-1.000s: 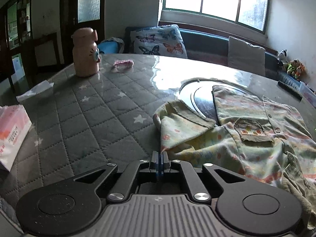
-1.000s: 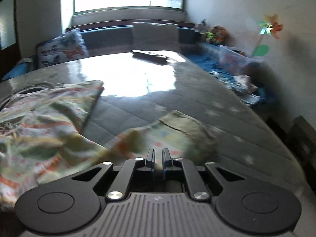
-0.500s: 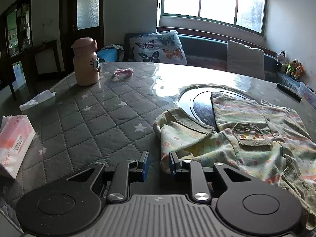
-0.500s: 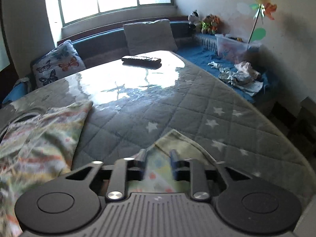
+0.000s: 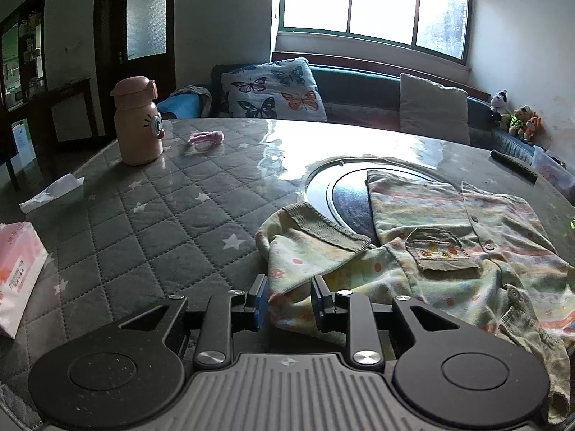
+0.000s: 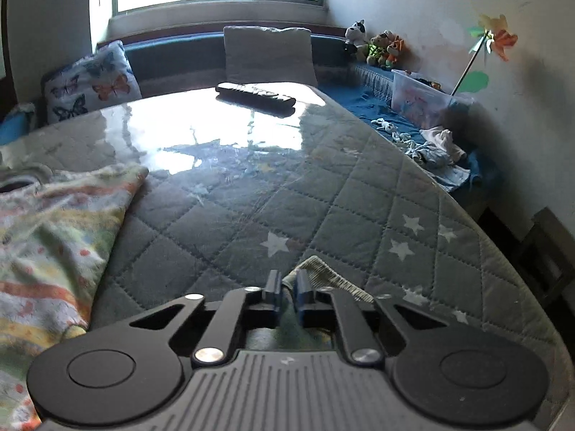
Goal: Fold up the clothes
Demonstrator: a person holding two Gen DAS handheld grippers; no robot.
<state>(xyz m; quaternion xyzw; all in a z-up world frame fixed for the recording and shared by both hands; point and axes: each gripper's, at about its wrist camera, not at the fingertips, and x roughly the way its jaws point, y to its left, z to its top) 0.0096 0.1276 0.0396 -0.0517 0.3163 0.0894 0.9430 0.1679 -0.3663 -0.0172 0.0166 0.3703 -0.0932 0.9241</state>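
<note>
Left gripper (image 5: 289,296) opened wider, shirt (image 5: 431,251) between

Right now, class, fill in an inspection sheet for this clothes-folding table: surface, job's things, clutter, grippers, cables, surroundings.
Surface: quilted star-print table cover, glossy with window glare; a dark round inset in the middle.
Job's things: one floral shirt spread flat, pocket up; its left sleeve lies folded in, its right sleeve cuff on the cover.
Clutter: pink bottle, pink hair tie, tissue pack, loose tissue, remote.
Grippers: left gripper open astride the sleeve edge; right gripper narrowly open around the cuff.
Cables: nothing seen.
Surroundings: window bench with butterfly cushion, plush toys, pinwheel.
</note>
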